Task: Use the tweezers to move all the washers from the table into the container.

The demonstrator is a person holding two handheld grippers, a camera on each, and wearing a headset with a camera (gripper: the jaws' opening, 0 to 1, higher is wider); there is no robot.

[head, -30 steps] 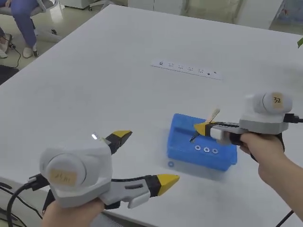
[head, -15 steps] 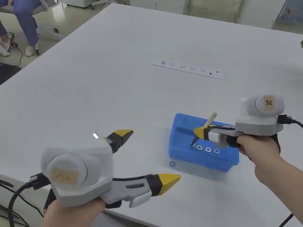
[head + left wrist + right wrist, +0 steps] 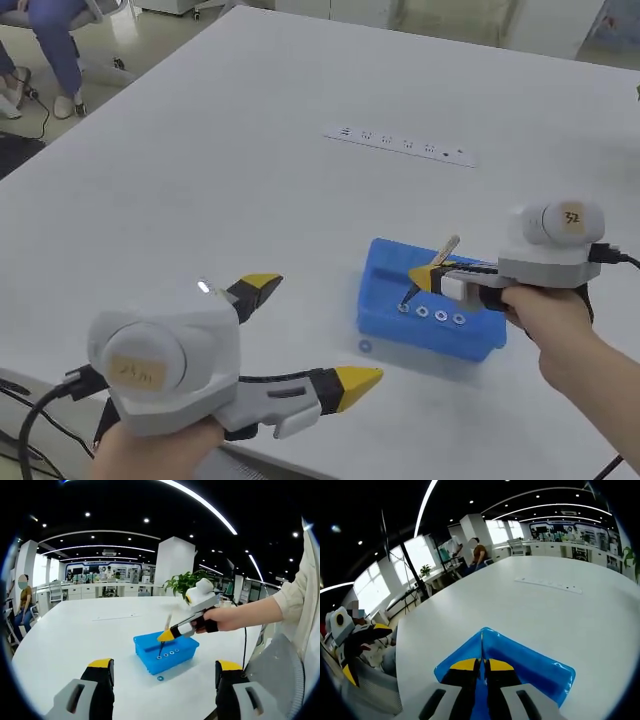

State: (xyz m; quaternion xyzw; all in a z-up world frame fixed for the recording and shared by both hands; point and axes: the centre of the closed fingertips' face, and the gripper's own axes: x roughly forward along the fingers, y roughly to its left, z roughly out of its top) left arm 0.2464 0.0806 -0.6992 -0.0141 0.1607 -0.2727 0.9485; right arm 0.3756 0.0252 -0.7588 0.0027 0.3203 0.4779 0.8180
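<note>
Container (image 3: pixel 430 338) sits on the table (image 3: pixel 200 150), with a row of washers (image 3: pixel 440 316) inside. Tweezers (image 3: pixel 447 248) dip into its left end. One washer (image 3: pixel 364 347) lies just in front, and the power strip (image 3: pixel 402 145) is way behind.

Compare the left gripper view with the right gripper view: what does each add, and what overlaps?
Left gripper view: washers in the blue container, a loose washer on the white table beside it, tweezers tips over the container. Right gripper view: right gripper shut on the tweezers, left gripper open. Both: container, table.
</note>
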